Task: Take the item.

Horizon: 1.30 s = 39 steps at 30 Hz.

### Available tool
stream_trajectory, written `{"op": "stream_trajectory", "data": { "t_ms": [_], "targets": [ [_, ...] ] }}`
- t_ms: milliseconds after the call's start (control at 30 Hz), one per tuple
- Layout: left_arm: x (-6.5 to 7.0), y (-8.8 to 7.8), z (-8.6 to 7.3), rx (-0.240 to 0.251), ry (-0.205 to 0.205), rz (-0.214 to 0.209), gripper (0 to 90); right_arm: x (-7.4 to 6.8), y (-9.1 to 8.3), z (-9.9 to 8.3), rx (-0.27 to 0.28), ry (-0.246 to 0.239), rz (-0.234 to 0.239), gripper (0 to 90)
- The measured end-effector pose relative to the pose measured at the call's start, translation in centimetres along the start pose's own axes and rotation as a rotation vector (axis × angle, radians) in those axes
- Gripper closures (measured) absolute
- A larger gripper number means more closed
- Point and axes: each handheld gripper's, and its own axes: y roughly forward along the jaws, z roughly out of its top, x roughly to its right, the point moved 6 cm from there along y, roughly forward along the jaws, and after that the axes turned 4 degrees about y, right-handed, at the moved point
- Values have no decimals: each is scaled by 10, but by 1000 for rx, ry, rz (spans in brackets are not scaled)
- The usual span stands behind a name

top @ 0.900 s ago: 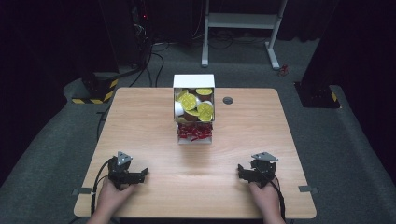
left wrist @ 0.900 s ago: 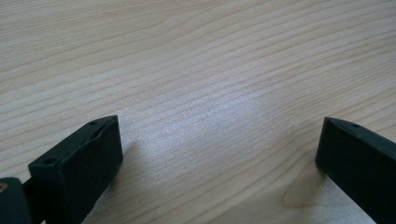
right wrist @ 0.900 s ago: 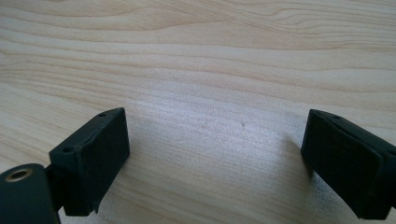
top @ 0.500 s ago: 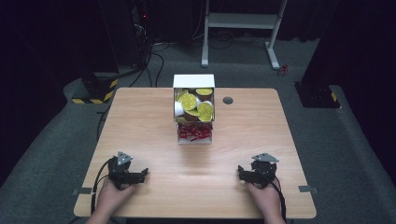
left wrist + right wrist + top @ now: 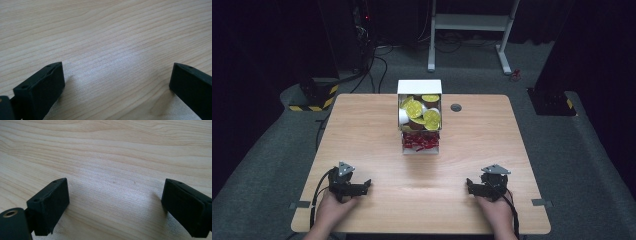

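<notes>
Both grippers, left [image 5: 362, 186] and right [image 5: 472, 186], rested low in the frame on the table [image 5: 362, 130], jaws wide apart and empty. The box [image 5: 419, 117] stood upper centre, well apart. A good reach probably needed level, open jaws.

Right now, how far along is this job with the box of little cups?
Nothing looks started. The white box in the middle of the table holds its yellow-lidded cups above the red packets. The left gripper and right gripper rest near the table's near edge, jaws open on bare wood. Reaching for the box and everything after is left.
</notes>
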Motion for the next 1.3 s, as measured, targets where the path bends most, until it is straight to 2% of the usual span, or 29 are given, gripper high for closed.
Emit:
{"op": "stream_trajectory", "data": {
  "t_ms": [200, 367, 567, 833, 933, 1100, 1300],
  "targets": [
    [0, 0, 0, 0, 0, 0, 3, 1, -1, 2, 10, 13, 13, 105],
    [0, 0, 0, 0, 0, 0, 3, -1, -11, 8, 59, -11, 32, 124],
    [0, 0, 0, 0, 0, 1, 3, 0, -14, 12, 69, 2, 45, 126],
    [0, 0, 0, -4, 6, 0, 3, -7, -15, 16, 80, -27, 71, 100],
    [0, 0, 0, -8, -2, 6, 3, -10, -15, 18, 97, -21, 83, 100],
    [3, 3, 3, -7, -46, 31, 2, -14, -17, 20, 111, -32, 105, 102],
    [3, 3, 3, -7, -45, 32, 2, -22, -23, 28, 138, -35, 125, 117]
  ]
}}
